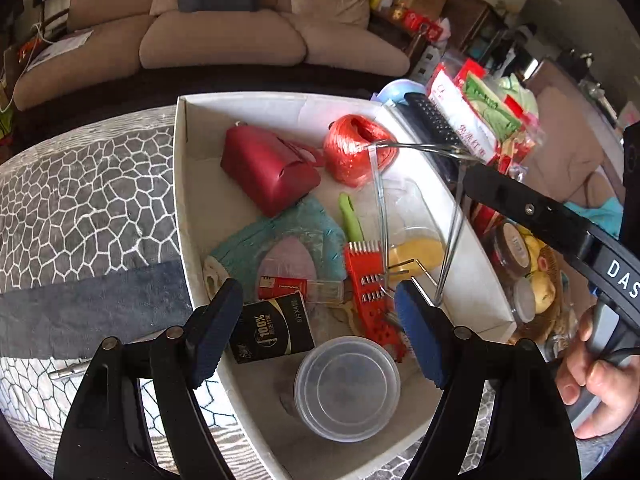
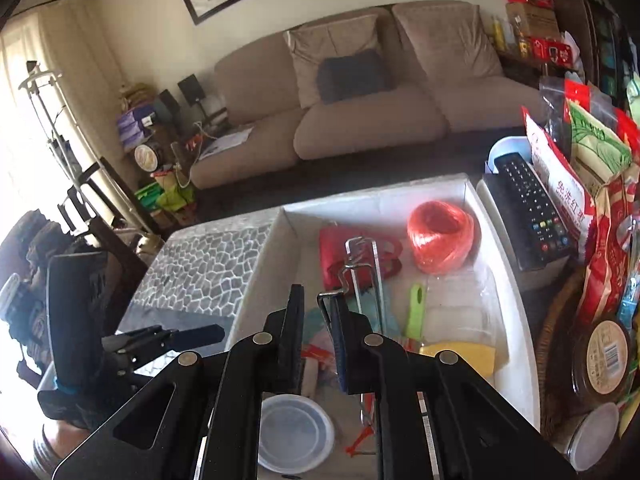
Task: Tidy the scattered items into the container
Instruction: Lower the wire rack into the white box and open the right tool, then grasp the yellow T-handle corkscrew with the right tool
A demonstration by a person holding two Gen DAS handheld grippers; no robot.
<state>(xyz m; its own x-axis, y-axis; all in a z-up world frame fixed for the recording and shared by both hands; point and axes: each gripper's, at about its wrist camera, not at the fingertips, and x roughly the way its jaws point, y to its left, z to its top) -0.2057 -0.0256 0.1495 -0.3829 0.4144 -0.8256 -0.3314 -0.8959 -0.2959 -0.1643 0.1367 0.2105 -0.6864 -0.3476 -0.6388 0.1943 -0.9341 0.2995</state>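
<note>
Beige sofa cushions fill the background of the left wrist view, behind a table under a grey pebble-patterned cloth [image 1: 80,200] that bears the white container [image 1: 182,208]. Inside it I count one red pouch [image 1: 266,168], one ball of orange twine [image 1: 356,148], one green-handled tool [image 1: 351,220], one red grater [image 1: 370,292], one black box [image 1: 276,328] and one round clear lid [image 1: 347,388], lying loosely as if dropped in. The left gripper [image 1: 316,332] hangs above them, released and empty. A wire rack [image 1: 416,208] is carried over the container's right side by the right gripper [image 1: 472,176], probably to be let go inside.

From the right wrist view, the right gripper [image 2: 316,336] is clenched on the wire rack's [image 2: 362,272] end, which keeps it hanging over the container [image 2: 516,308]. One remote control [image 2: 528,208] lies just outside the wall, and the twine [image 2: 440,236] sits by the far corner.
</note>
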